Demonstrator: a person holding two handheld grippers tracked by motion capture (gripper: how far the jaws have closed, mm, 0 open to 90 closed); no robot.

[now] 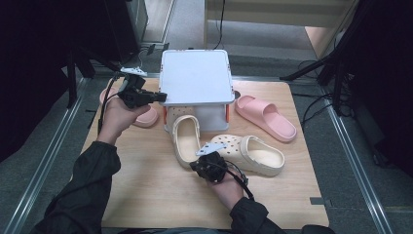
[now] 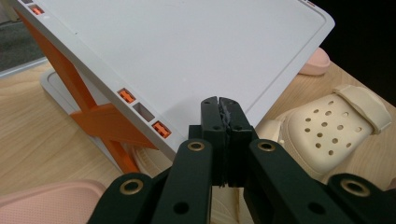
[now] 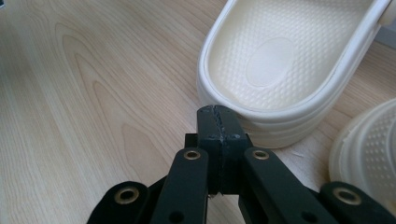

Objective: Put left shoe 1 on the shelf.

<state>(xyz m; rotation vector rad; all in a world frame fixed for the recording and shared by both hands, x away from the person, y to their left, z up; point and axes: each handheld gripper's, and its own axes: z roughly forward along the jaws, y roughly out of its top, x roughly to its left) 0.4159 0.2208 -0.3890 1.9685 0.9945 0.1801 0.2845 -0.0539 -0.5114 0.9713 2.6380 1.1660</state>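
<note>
At the near middle of the tabletop, the right gripper waits with jaws together beside the heel of a cream clog; the left gripper, jaws also together, touches the grey rack. Next, the right jaws must probably open to grasp the heel rim

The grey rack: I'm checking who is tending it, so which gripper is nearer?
Left. The left gripper sits shut at the grey rack's left edge; the right gripper is shut by the cream clog's heel.

The left gripper is held raised with jaws pressed together, while the right gripper points low, jaws likewise closed.
</note>
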